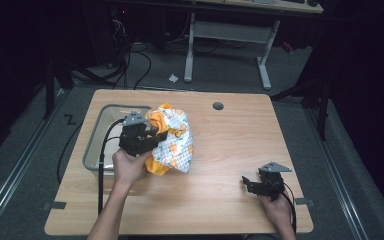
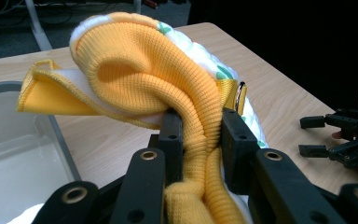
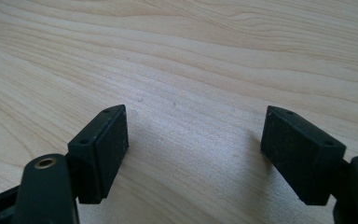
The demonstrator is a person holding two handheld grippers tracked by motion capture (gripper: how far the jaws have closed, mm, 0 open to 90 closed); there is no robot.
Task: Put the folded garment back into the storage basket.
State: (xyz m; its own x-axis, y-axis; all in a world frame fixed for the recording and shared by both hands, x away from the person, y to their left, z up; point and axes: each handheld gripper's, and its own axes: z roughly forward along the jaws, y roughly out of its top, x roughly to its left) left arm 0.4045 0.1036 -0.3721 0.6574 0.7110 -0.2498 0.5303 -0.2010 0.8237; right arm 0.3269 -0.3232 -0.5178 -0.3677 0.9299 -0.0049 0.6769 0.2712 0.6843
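Yellow ribbed knit of the garment (image 2: 186, 93) is bunching between our left gripper (image 2: 200, 140) jaws, just beside the grey bin (image 1: 94, 135), perhaps mid-transfer, while our right gripper (image 3: 193, 149) is hovering spread wide over the table (image 1: 230, 150), holding nothing.

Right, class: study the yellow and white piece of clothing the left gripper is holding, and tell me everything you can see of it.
The garment is small and bunched. It has a yellow ribbed-knit band, a white quilted body printed with orange and green shapes, and a yellow strap with a metal ring. It looks soft and padded. The left gripper is shut on the ribbed band and holds the garment over the wooden table, just right of the clear bin. Its lower end seems to hang near the tabletop; contact is unclear.
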